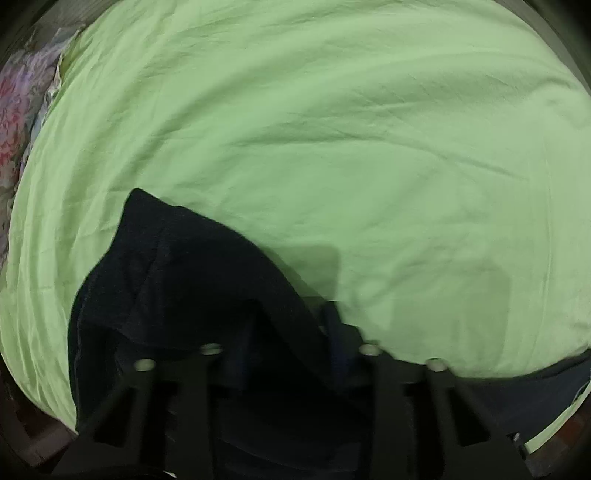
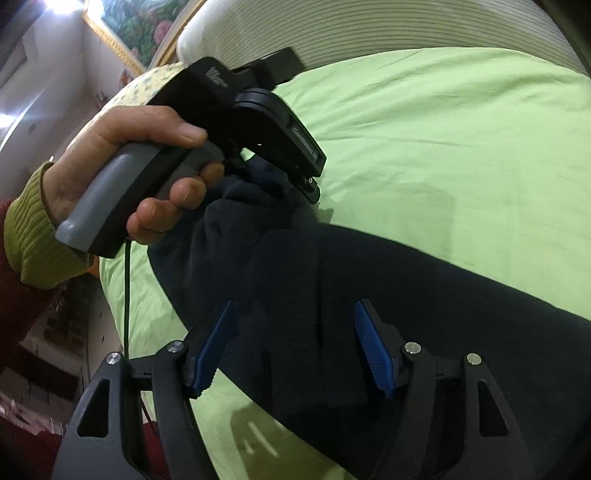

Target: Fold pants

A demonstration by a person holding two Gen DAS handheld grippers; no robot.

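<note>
Dark navy pants (image 2: 388, 288) lie across a light green bed sheet (image 2: 443, 147). In the right wrist view my right gripper (image 2: 295, 343) is open, its blue fingertips (image 2: 371, 350) spread either side of a fold of the pants without closing on it. The left gripper (image 2: 291, 173), held by a hand, is shut on an end of the pants and lifts it off the sheet. In the left wrist view the pants (image 1: 184, 288) drape over the left gripper (image 1: 295, 332) and hide its fingers.
The green sheet (image 1: 332, 147) fills most of the left wrist view. A floral fabric (image 1: 22, 103) lies at its left edge. A ribbed white headboard (image 2: 369, 26) and a framed flower picture (image 2: 144, 26) stand behind the bed. A black cable (image 2: 127, 295) hangs from the left gripper.
</note>
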